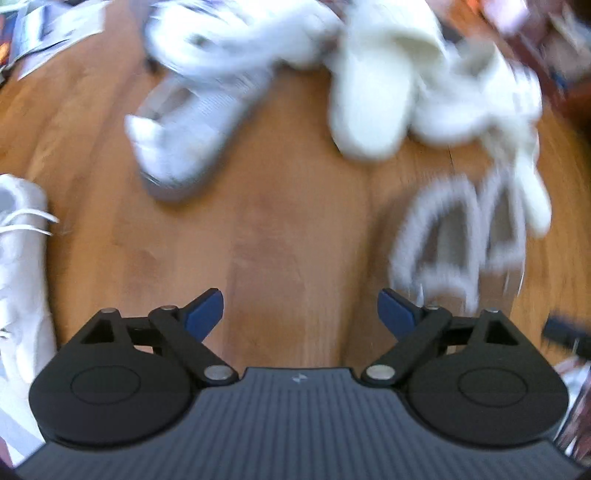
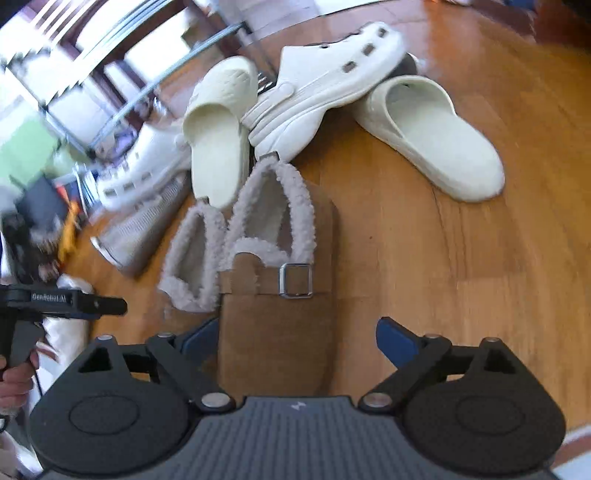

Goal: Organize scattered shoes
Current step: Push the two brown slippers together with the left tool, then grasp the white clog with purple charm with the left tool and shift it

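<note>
My right gripper (image 2: 297, 328) is open above a brown fleece-lined slipper (image 2: 277, 332) whose toe lies between the jaws; the right pad stands clear of it. Its mate (image 2: 192, 258) lies just to the left. Beyond them lie two cream slides (image 2: 218, 129) (image 2: 432, 136), a white clog (image 2: 321, 85) and a grey-soled shoe (image 2: 144, 229). My left gripper (image 1: 300, 302) is open over bare wood floor with nothing between its fingers. Its view is blurred: a white shoe (image 1: 192, 122), a cream slide (image 1: 373, 96) and the fleece slippers (image 1: 454, 236) lie ahead of it.
A white laced sneaker (image 1: 22, 258) lies at the left edge of the left wrist view, and papers (image 1: 55, 29) lie at its top left. Metal rack legs (image 2: 147, 85) stand behind the shoe pile. A hand (image 2: 14, 376) holds the other gripper's handle at the left.
</note>
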Demonstrator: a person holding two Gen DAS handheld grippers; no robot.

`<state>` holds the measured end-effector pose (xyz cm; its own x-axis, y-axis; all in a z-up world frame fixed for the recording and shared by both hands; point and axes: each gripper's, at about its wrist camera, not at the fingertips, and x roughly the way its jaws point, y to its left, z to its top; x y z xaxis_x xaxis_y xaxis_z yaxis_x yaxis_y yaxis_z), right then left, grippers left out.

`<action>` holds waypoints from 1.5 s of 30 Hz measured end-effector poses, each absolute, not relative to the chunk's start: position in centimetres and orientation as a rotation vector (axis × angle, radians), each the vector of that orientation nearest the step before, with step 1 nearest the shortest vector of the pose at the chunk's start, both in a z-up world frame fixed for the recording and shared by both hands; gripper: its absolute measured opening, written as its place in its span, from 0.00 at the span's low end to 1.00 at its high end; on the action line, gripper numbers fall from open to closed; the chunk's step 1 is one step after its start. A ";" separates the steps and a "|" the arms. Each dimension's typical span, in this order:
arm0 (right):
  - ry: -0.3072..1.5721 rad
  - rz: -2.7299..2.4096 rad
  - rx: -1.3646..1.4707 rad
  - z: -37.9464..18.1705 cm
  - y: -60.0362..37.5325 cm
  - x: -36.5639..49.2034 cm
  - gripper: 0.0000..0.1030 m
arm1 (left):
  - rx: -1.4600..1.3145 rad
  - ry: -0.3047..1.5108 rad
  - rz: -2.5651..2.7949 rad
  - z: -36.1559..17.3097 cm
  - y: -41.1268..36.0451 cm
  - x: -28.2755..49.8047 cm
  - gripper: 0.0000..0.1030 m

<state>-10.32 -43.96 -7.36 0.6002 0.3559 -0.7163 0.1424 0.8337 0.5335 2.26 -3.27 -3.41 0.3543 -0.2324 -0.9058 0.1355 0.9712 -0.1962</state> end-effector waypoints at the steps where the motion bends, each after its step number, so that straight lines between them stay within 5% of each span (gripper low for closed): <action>1: 0.916 0.136 0.638 -7.1 -44.0 -10.4 0.90 | -0.124 1.156 -0.216 -2.6 -2.3 3.2 0.97; 9: 0.826 0.309 0.626 -2.2 -37.9 -3.7 0.91 | -0.151 0.990 -0.043 -0.5 2.4 13.8 0.99; 17: 0.833 0.424 0.534 0.4 -30.0 0.7 0.91 | -0.501 1.004 -0.097 -6.6 4.7 20.2 0.94; 18: 0.839 0.427 0.538 0.2 -29.7 0.5 0.91 | -0.548 0.957 -0.112 -6.7 4.7 20.0 0.76; 31: 0.926 0.389 0.588 -2.7 -29.3 -1.2 0.91 | -0.445 0.919 -0.238 -3.7 2.1 17.5 0.60; 40: 0.920 0.365 0.581 -2.3 -30.3 -0.9 0.91 | -0.414 0.890 -0.219 -0.9 0.2 7.8 0.56; 45: 0.929 0.380 0.430 -1.7 -29.3 0.7 0.91 | -0.466 1.089 -0.154 -3.9 2.2 0.5 0.55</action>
<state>0.72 -29.31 -1.68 0.5448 0.4892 -0.6811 -0.1278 0.8511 0.5092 0.51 2.15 -3.90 0.4639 -0.3451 -0.8159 -0.1051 0.8931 -0.4375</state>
